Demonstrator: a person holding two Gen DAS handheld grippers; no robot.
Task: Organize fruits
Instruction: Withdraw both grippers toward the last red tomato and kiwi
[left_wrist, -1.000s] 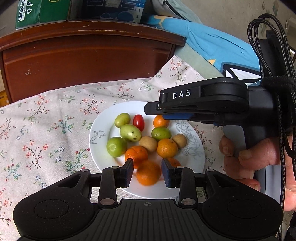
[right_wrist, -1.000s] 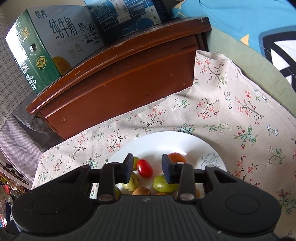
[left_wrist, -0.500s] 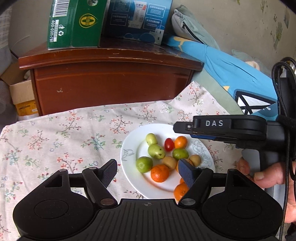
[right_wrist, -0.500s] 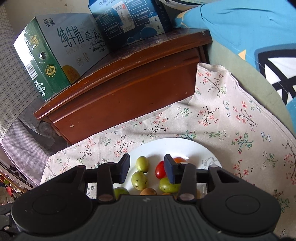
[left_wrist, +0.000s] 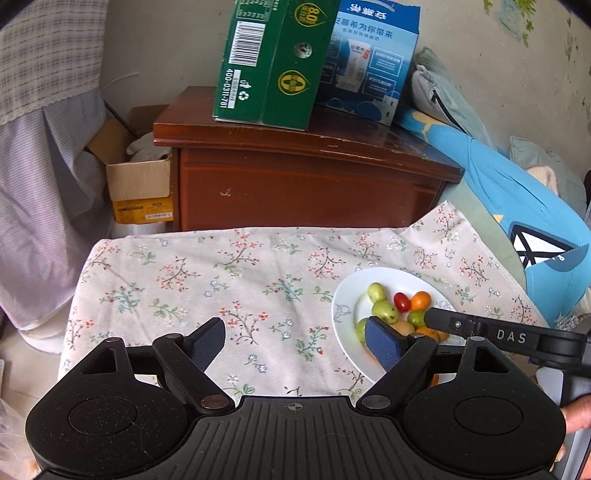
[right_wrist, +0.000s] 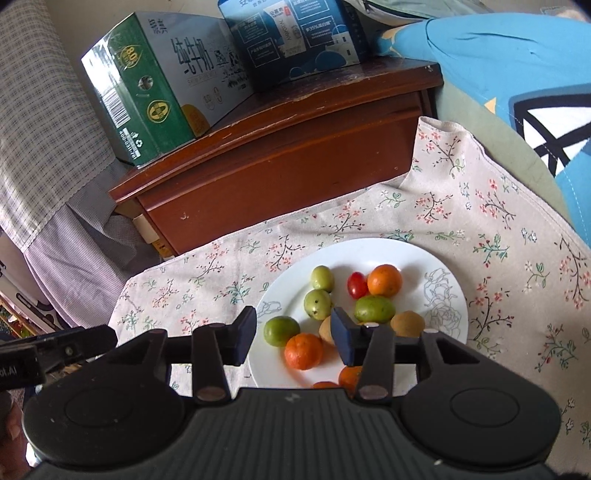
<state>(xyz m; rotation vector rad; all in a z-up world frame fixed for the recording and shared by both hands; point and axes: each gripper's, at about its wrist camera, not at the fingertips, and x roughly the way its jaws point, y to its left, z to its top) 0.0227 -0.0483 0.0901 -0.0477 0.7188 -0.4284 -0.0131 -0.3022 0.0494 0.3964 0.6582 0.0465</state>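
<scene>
**Both claws empty, all fruit on the plate**

Left claw (left_wrist: 295, 343): jaws wide apart, have just been opening, nothing between them. It sits over bare flowered cloth (left_wrist: 229, 280) to the left of the plate (left_wrist: 343, 295); only its right finger overlaps the plate's near-left edge in the left view.

Right claw (right_wrist: 293, 332): jaws part open, have just been opening a little, nothing gripped. A green fruit (right_wrist: 281, 330) and an orange (right_wrist: 303, 350) show in the gap but lie on the plate below, and the pads aren't on them.

Fruit location: all on the white plate, right half of the desk. Far side: two green fruits (right_wrist: 322, 278), a red cherry tomato (right_wrist: 357, 284), an orange (right_wrist: 384, 280). Middle: another green one (right_wrist: 370, 308) and a brown one (right_wrist: 407, 323). Near edge: more oranges, partly hidden behind the claw body.

Handling, my read:
- All small, round, light. They will roll if nudged, and the plate is smooth, so expect neighbours to scatter.
- Tomato is soft and thin-skinned: close gently across its short axis.
- Oranges have a bit of give and a grippy peel, easiest pick. Take across the widest part.
- Green fruits look firm and glossy, may squirt out of the pads; centre them before closing.
- Start with outliers on the far-left edge, where there's finger clearance.
</scene>
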